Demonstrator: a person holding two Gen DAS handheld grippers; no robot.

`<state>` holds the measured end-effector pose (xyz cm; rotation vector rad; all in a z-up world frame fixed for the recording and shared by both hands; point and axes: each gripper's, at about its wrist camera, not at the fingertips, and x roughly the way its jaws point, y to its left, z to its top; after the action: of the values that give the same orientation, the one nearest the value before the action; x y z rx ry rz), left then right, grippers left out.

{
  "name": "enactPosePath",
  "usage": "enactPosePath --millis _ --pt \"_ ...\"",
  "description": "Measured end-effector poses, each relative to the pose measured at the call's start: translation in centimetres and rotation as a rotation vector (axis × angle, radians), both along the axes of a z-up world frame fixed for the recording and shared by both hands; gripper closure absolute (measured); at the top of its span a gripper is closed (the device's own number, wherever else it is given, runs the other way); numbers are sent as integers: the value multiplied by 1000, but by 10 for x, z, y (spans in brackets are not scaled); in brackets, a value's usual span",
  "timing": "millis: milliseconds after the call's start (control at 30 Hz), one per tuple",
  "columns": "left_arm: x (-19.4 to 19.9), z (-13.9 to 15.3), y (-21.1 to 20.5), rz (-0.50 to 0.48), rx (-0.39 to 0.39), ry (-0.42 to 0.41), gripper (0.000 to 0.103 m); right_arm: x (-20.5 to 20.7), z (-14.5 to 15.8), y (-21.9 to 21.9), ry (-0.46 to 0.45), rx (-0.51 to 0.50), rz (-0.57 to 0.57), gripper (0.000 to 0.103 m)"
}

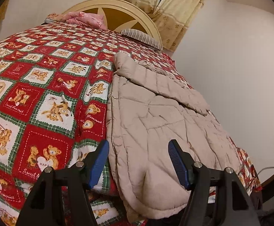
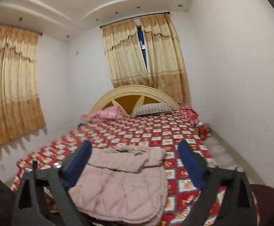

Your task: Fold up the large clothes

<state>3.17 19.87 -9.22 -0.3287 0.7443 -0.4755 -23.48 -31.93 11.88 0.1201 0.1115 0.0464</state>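
While nothing is gripped yet, a beige quilted jacket is seen spread flat on the bed, near the foot end and toward one side edge, with one sleeve already laid across the body. Its hem slightly overhangs the foot edge of the bed, probably so it can be reached from where the person stands. The left gripper is held just above the hem with jaws wide open and empty, straddling the jacket's long straight edge. The right gripper is held higher and farther back, jaws also wide open, nothing between them. Beyond the jacket, a wide stretch of the teddy-bear bedspread is left free for folding toward the headboard. Pillows and a pink bundle are kept well apart at the head end. A wall runs close along the jacket's side, so room there is judged tight.
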Motion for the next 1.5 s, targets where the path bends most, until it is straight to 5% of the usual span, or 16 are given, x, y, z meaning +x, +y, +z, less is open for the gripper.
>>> enactPosePath --millis 200,300,500,700,900,1033,1267,1367,1467,1500 --pt "-14 -17 2 -65 -12 39 37 92 -87 -5 282 30 -25 7" --pt "-17 -31 1 -105 -65 80 37 141 -145 -18 406 153 -36 26" --pt "-18 -54 -8 -118 -108 130 37 156 -212 -34 509 287 -112 26" --pt "-24 -58 -5 -127 -209 119 37 151 -226 -40 541 248 -141 14" --pt "-31 -58 -14 -137 -165 89 37 161 -257 -41 622 302 -72 14" --pt "-34 -60 -14 -168 -197 94 37 171 -265 -28 684 278 -15 25" --pt "-35 -66 -10 -142 -248 102 37 181 -274 -20 740 274 -12 26" --pt "-37 -61 -12 -173 -242 99 38 179 -273 -18 737 259 -2 50" --pt "-36 -58 -12 -178 -232 101 71 174 -271 -22 721 304 52 82" --pt "-33 -58 -11 -169 -228 109 82 174 -269 -24 713 336 73 83"
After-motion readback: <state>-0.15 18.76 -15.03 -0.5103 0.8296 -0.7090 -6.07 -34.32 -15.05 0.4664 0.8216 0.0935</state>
